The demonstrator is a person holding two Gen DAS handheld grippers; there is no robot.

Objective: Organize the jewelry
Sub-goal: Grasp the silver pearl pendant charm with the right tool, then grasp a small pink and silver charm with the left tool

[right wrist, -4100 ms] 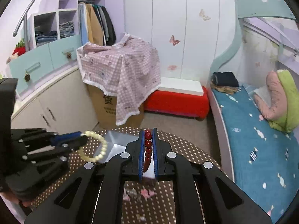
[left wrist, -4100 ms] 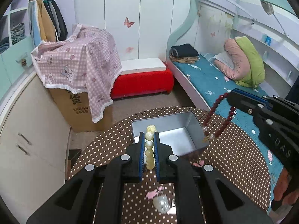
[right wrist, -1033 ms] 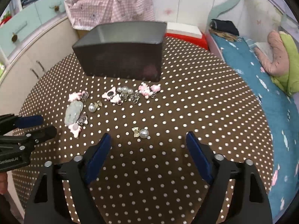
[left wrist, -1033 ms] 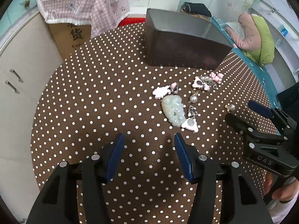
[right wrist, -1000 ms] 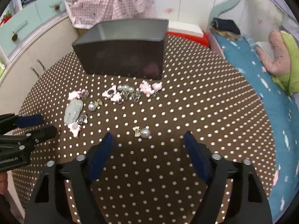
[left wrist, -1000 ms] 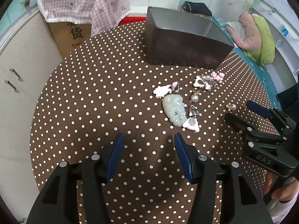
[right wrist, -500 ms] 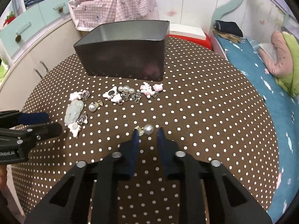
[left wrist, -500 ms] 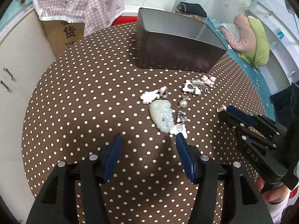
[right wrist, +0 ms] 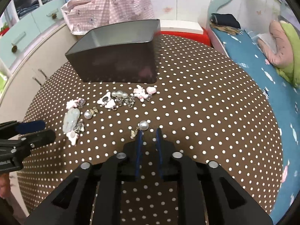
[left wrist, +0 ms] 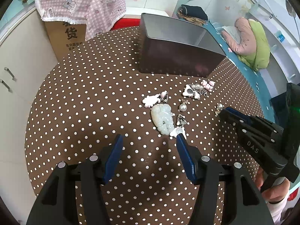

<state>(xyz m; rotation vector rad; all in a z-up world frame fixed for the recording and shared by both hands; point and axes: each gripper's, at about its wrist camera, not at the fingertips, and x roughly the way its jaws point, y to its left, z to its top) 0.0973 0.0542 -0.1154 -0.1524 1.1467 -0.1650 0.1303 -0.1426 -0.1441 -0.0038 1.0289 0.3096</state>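
Loose jewelry lies on the brown polka-dot table (left wrist: 78,97) in front of a grey metal box (left wrist: 178,56) (right wrist: 120,63). A pale jade pendant (left wrist: 162,119) (right wrist: 70,120) sits just ahead of my left gripper (left wrist: 149,140), which is open with nothing between its fingers. A pearl earring (right wrist: 144,125) (left wrist: 219,106) lies right at the tips of my right gripper (right wrist: 149,133). Its jaws stand a narrow gap apart and are opening, with the pearl ahead of them, not between the pads. Pink charms (right wrist: 141,91) and pearl pieces (right wrist: 119,94) lie nearer the box.
A bed (right wrist: 253,60) with blue bedding runs along the right. White cabinets (left wrist: 16,71) curve around the left of the table. A cardboard box under a checked cloth (left wrist: 80,5) and a red bench (right wrist: 180,32) stand behind the table. A hand (left wrist: 271,187) holds the right gripper.
The bead bracelets both grippers held four seconds ago are gone from them. Within the last second the right jaws went from wide to a narrow gap at the pearl earring. The left gripper hardly moved.
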